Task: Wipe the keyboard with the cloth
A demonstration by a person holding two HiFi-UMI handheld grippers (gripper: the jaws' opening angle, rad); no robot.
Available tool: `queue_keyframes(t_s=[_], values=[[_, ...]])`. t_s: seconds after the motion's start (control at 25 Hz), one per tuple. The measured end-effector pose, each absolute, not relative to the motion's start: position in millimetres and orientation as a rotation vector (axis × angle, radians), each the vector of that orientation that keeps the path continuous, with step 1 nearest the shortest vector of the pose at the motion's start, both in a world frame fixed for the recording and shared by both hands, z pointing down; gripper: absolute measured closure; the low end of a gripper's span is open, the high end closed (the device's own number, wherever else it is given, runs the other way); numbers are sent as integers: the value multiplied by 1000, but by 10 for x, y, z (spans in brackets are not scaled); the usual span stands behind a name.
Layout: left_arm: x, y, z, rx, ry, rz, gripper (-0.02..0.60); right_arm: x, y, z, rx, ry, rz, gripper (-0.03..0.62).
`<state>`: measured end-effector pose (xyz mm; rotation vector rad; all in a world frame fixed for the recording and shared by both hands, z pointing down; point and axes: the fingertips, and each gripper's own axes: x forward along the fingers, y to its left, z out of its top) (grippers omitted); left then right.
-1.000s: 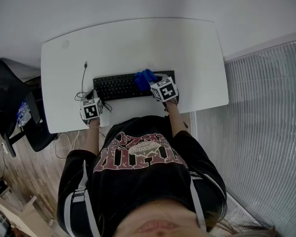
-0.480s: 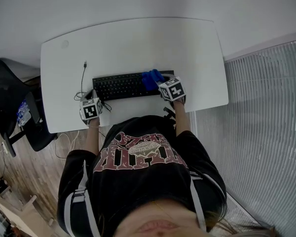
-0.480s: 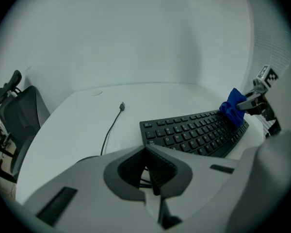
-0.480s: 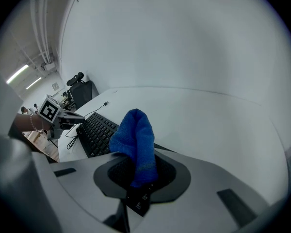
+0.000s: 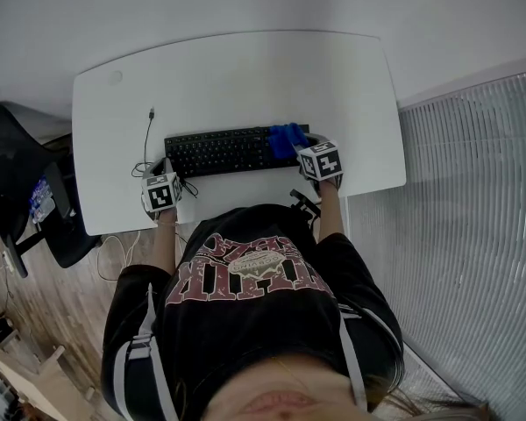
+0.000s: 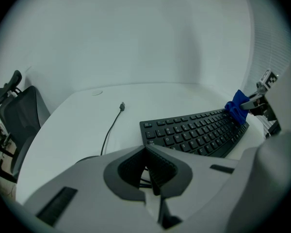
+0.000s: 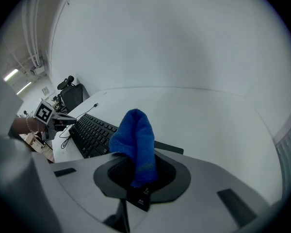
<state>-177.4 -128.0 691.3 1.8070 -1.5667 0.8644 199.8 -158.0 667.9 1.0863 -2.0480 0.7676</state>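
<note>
A black keyboard (image 5: 219,152) lies across the near half of the white table (image 5: 237,77). My right gripper (image 5: 302,148) is shut on a folded blue cloth (image 5: 287,139), which rests on the keyboard's right end. In the right gripper view the cloth (image 7: 135,139) stands up out of the closed jaws, with the keyboard (image 7: 89,132) running off to the left. My left gripper (image 5: 164,172) sits at the keyboard's near left corner. Its jaws (image 6: 153,171) are shut with nothing seen held; the keyboard (image 6: 194,132) and the cloth (image 6: 237,108) lie beyond.
The keyboard's thin black cable (image 5: 148,134) runs from a coil by the left gripper toward the back and ends in a loose plug. A black office chair (image 5: 22,191) stands left of the table. A ribbed white panel (image 5: 473,235) lines the right side.
My right gripper has slid the blue cloth rightward along the keyboard, from right of the middle to its right end. The left gripper has stayed put.
</note>
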Motion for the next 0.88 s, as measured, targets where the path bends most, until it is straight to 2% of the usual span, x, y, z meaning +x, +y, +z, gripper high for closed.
queue_keyframes(t_s=[0.88], values=[[-1754, -1278, 6903, 1833, -1546, 862, 549, 2708, -1391, 6712, 1316, -1898, 817, 530]])
